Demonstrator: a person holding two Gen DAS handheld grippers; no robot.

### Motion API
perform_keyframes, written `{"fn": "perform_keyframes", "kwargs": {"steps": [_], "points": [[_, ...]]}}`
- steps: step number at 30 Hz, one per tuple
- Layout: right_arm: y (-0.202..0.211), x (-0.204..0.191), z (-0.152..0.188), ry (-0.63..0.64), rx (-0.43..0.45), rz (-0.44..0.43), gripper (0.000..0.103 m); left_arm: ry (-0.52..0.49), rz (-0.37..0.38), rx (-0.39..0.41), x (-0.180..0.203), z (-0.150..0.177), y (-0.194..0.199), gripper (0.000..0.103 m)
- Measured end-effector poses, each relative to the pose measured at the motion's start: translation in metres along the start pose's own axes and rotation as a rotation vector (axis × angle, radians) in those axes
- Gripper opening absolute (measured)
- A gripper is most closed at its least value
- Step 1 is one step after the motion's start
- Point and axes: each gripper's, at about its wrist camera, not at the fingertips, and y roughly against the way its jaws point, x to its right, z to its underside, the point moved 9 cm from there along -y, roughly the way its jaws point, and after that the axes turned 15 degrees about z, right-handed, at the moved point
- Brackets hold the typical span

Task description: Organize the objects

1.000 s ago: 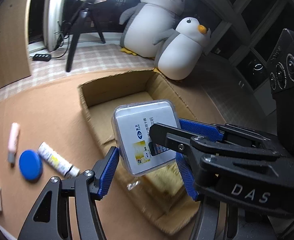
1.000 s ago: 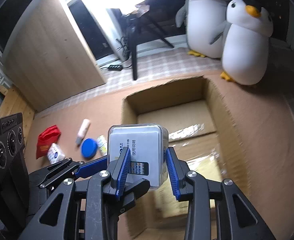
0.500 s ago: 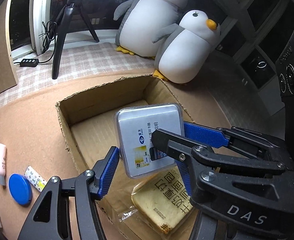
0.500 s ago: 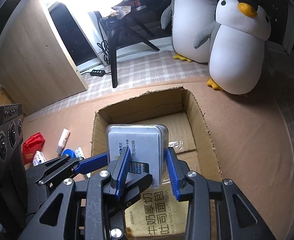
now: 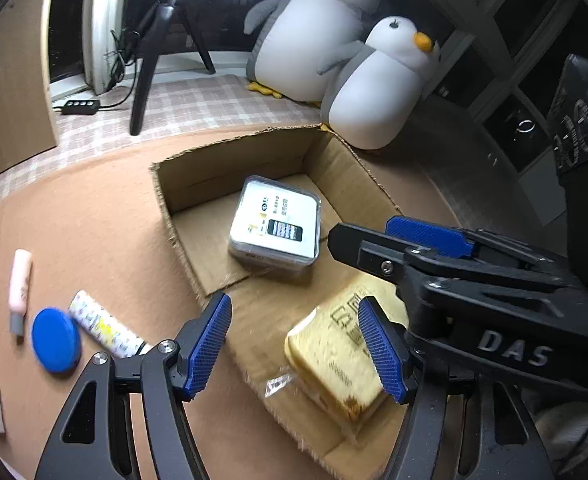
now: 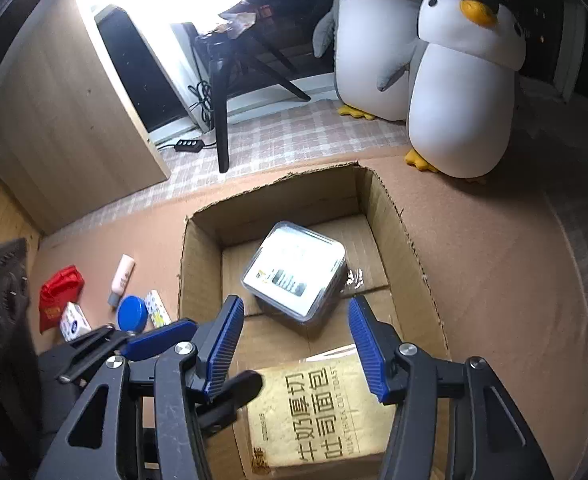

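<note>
Both sets of jaws are opening and hold nothing: the right gripper [image 6: 294, 340] and the left gripper [image 5: 297, 344] hang over the near end of the cardboard box [image 6: 397, 216], pads clear of everything. Directly below the jaws, on the box floor, lies a wrapped loaf of toast [image 6: 317, 412], flat, printed side up. Just beyond the fingertips, further into the box, rests the clear plastic case [image 6: 294, 276] with its white printed card, apart from both grippers and tilted a little, one edge propped on a box flap. Left of the jaws, on the brown tabletop [image 6: 493, 264] outside the box, sit a blue round lid [image 5: 56, 340], a small printed tube [image 5: 102, 328], a pink tube [image 5: 20, 288], a white packet [image 6: 74, 320] and a red pouch [image 6: 60, 292]. Farther off stand two plush penguins [image 6: 461, 92] and a tripod [image 6: 222, 112].
</note>
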Motion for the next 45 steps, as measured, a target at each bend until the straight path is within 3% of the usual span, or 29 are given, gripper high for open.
{"fn": "perform_keyframes", "kwargs": {"steps": [17,23,31,36,45], "points": [[0.048,-0.042,0.046,0.044,0.091,-0.022,0.054,0.058,-0.041,0.062,-0.039,0.069,0.11,0.07],[0.058,-0.062,0.063,0.068,0.116,-0.051,0.057,0.088,-0.093,0.078,-0.07,0.101,0.152,0.07],[0.059,-0.091,0.084,0.119,0.082,-0.067,0.058,0.159,-0.173,0.116,-0.121,0.138,0.205,0.07],[0.061,-0.106,0.078,0.131,0.057,-0.095,0.058,0.156,-0.191,0.13,-0.134,0.13,0.218,0.07],[0.065,-0.123,0.062,0.138,0.06,-0.106,0.058,0.113,-0.212,0.152,-0.149,0.049,0.203,0.069]]}}
